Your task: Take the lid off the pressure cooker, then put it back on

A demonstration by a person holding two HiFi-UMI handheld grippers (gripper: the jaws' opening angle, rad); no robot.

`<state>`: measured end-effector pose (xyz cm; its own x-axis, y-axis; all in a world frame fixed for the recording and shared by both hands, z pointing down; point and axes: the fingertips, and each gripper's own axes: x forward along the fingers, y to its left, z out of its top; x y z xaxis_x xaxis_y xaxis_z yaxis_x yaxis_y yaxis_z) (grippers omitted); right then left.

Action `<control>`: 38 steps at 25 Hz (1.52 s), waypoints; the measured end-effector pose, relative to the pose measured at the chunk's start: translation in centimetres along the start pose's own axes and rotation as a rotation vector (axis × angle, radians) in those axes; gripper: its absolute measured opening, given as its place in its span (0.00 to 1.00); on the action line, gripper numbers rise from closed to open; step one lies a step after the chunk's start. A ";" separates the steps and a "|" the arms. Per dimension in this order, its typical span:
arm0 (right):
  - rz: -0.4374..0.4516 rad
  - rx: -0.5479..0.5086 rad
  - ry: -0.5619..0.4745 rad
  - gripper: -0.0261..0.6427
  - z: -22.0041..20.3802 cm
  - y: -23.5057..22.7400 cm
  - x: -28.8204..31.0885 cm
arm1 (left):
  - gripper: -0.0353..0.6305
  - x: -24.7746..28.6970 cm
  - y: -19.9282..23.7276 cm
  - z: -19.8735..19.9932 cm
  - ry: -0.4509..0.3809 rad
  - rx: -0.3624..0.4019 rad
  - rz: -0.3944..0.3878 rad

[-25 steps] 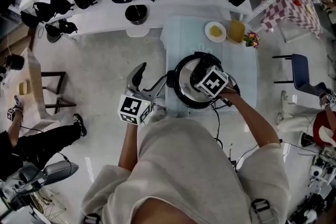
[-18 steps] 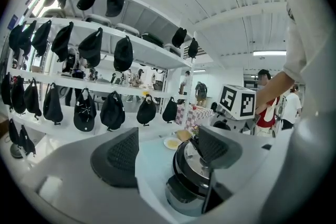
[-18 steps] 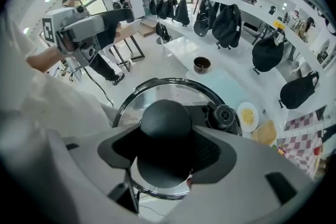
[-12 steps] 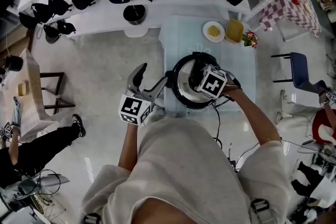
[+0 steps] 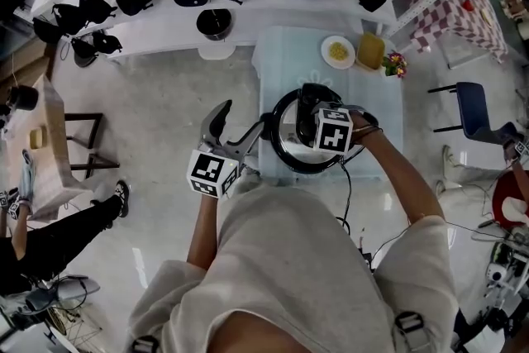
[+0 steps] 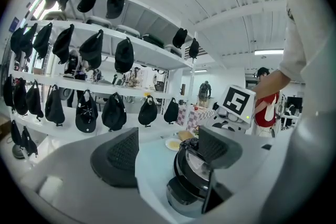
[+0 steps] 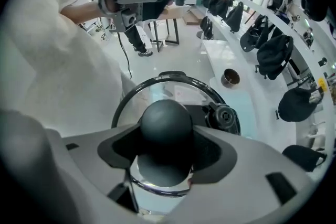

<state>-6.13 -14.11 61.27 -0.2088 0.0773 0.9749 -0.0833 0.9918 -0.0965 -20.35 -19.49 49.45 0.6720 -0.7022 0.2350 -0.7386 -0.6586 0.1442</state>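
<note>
The pressure cooker (image 5: 281, 146) sits on the pale table (image 5: 384, 124) with its glass lid (image 7: 157, 93) on. The lid's round knob (image 7: 167, 118) lies straight below my right gripper (image 7: 167, 140), which points down with wide-set jaws pressing the knob's two sides. My left gripper (image 6: 168, 152) hangs just left of the cooker, jaws apart and empty.

Centre frame, the lid (image 7: 173, 93) is clear glass rimmed in glossy metal; its knob (image 7: 165, 120) is smooth matt black plastic, the right tongs (image 7: 167, 147) matt grey plastic.
</note>
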 end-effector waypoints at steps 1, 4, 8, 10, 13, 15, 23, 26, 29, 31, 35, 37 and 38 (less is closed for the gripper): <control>-0.003 0.012 -0.004 0.45 0.0 0.0 0.0 | 0.56 0.1 -0.1 0.0 0.000 0.001 -0.002; -0.007 0.032 -0.011 0.45 0.1 -0.2 0.0 | 0.56 0.4 -0.3 0.1 -0.003 0.004 -0.010; -0.010 0.034 -0.038 0.45 0.2 -0.1 -0.1 | 0.56 0.5 -0.6 0.3 -0.005 0.011 -0.018; -0.019 0.029 -0.040 0.45 0.2 0.0 -0.2 | 0.56 0.4 -0.7 0.4 -0.007 0.012 -0.021; -0.036 0.025 -0.035 0.49 0.1 0.2 -1.0 | 0.56 0.3 -0.8 0.6 -0.011 0.015 -0.025; -0.056 0.043 -0.052 0.49 0.2 0.2 -1.9 | 0.56 0.3 -0.8 0.7 -0.012 0.018 -0.027; -0.157 0.199 -0.218 0.48 0.5 -0.1 -4.1 | 0.56 0.6 -1.6 0.8 -0.006 0.032 -0.047; -0.202 0.306 -0.334 0.48 0.6 -0.1 -5.0 | 0.56 0.6 -1.7 0.9 -0.001 0.039 -0.047; -0.279 0.440 -0.500 0.43 0.7 -0.6 -6.3 | 0.56 0.7 -1.6 0.7 0.006 0.040 -0.046; -0.349 0.530 -0.607 0.41 0.5 -1.1 -7.6 | 0.56 0.7 -1.5 0.6 0.015 0.041 -0.043; -0.497 0.693 -0.776 0.29 -1.7 -2.2 -10.5 | 0.55 1.2 -1.6 0.8 0.022 0.051 -0.036; -0.566 0.759 -0.837 0.23 -3.1 -2.3 -11.8 | 0.50 1.4 -1.6 1.0 0.022 0.062 -0.028; -0.602 0.793 -0.867 0.20 -3.9 -2.3 -12.5 | 0.47 1.4 -1.6 1.1 0.022 0.067 -0.022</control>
<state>0.46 -16.95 50.09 -0.4663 -0.7357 0.4912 -0.8643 0.4972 -0.0758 -18.17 -19.75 48.54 0.6864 -0.6816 0.2535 -0.7177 -0.6912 0.0850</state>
